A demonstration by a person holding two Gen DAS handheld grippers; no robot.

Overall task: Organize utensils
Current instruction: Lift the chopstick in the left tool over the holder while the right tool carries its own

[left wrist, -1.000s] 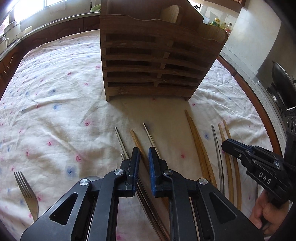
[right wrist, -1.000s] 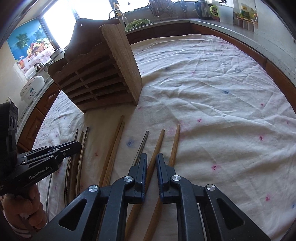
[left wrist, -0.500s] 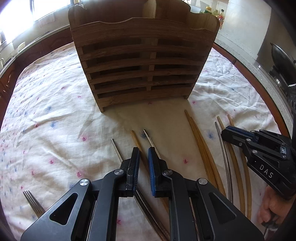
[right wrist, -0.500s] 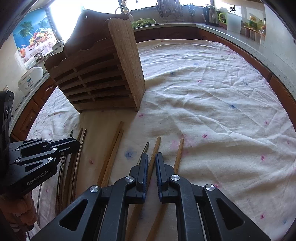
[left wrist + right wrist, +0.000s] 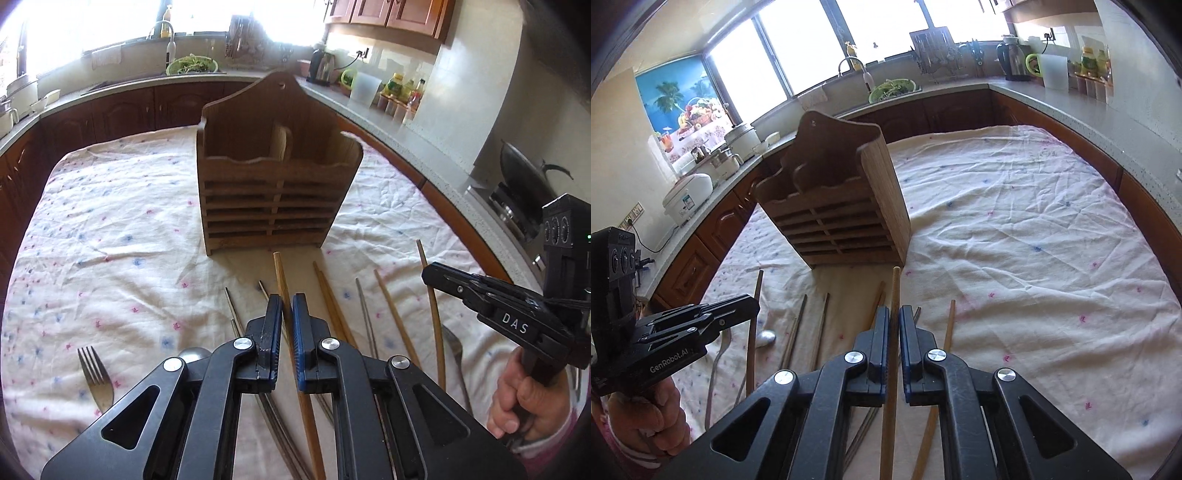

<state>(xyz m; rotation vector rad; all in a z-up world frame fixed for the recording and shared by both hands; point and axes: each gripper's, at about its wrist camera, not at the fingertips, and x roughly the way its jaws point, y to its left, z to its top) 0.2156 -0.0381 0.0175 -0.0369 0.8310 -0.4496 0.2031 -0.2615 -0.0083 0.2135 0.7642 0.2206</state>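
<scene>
My left gripper (image 5: 287, 306) is shut on a wooden chopstick (image 5: 280, 273) that sticks out forward toward the wooden utensil holder (image 5: 273, 206). My right gripper (image 5: 894, 317) is shut on another wooden chopstick (image 5: 895, 288), lifted and pointing at the holder (image 5: 834, 210). The right gripper also shows in the left wrist view (image 5: 428, 271), and the left gripper in the right wrist view (image 5: 753, 302). More wooden and metal chopsticks (image 5: 391, 314) lie on the flowered cloth in front of the holder.
A fork (image 5: 94, 373) and a spoon (image 5: 192, 354) lie at the left on the tablecloth (image 5: 110, 229). Another spoon (image 5: 454, 350) lies at the right. Kitchen counters (image 5: 1052, 99) with bottles, a kettle and a rice cooker (image 5: 689, 197) ring the table.
Both grippers have closed on a wooden chopstick each and lifted it off the cloth. Both views have risen and tilted up, so the holder's open top and the kitchen show.
</scene>
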